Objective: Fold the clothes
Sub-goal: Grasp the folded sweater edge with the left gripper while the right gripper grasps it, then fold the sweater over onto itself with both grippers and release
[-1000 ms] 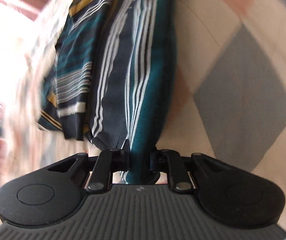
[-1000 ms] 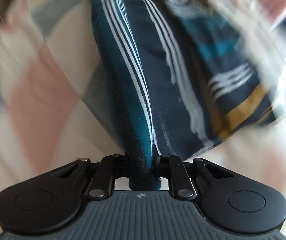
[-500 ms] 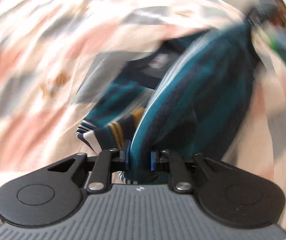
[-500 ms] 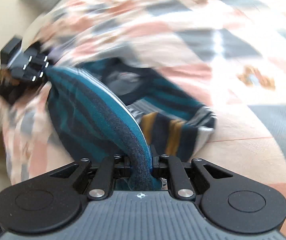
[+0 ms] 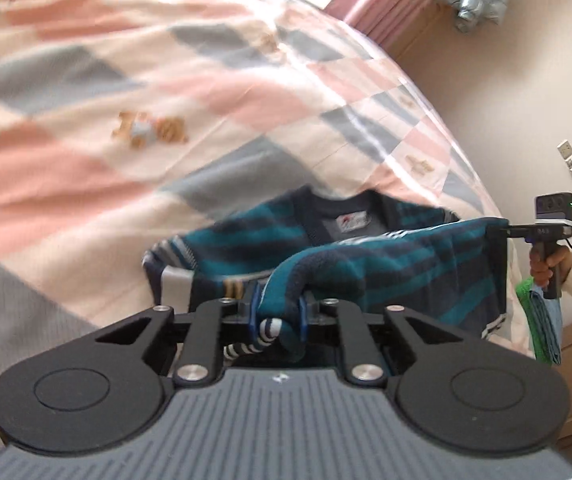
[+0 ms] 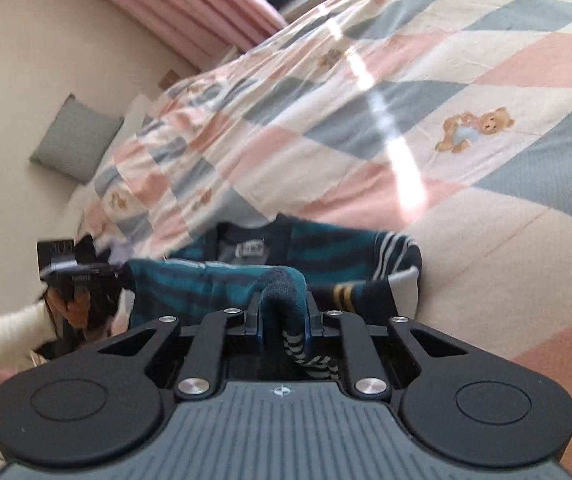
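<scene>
Left wrist view shows the left gripper (image 5: 277, 314) clamped on one hem corner of the striped sweater (image 5: 365, 264), stretched rightward above the bed (image 5: 166, 80) to the right gripper (image 5: 503, 232), likewise clamped on it.

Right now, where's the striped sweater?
The striped sweater hangs stretched between the left gripper and right gripper, collar end resting on the checkered quilt.

A bed fills most of both views, covered by a quilt (image 5: 134, 92) of pink, grey and cream diamonds with small teddy-bear motifs (image 6: 473, 128). A bright streak of sunlight (image 6: 397, 140) crosses it. Pink curtains (image 6: 174, 0) hang beyond. A grey cushion (image 6: 76, 142) lies against the cream wall (image 5: 497, 92), which carries sockets (image 5: 565, 150).
</scene>
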